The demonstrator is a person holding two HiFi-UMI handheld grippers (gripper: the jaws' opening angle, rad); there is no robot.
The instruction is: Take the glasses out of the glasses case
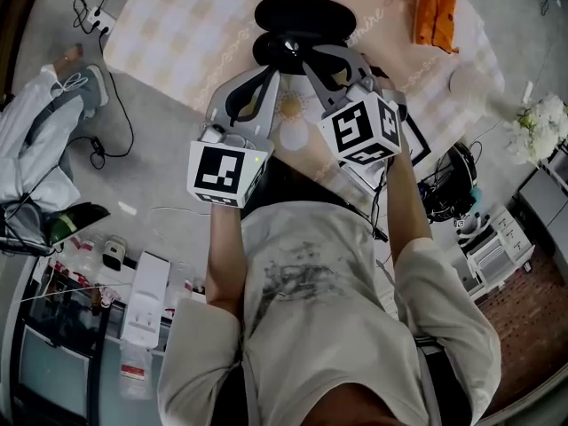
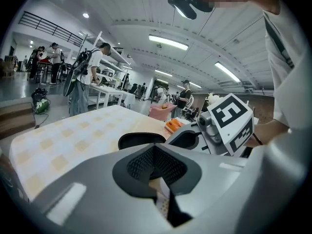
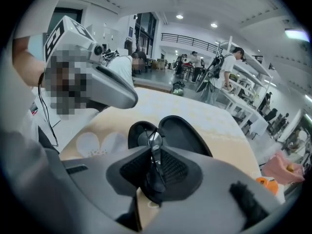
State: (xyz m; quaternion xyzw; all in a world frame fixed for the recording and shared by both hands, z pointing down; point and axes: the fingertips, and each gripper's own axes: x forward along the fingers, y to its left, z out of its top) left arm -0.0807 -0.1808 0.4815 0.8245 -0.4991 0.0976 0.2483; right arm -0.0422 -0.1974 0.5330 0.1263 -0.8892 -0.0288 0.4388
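An open black glasses case [image 1: 304,13] lies at the upper middle of the frame on a bench [image 1: 177,34] covered with a pale checked cloth. The right tongs [image 1: 304,56] reach up to the case's lower half, their tips at a small glint of the glasses [image 1: 287,46]. The left tongs [image 1: 253,91] hang just beside them, lower and to the left, near the bench's front edge (each carries a cube of black square markers). An orange packet [image 1: 435,11] lies at the upper right, white flowers [image 1: 540,127] at the right edge. Cables [image 1: 111,105] trail over the grey floor at the left.
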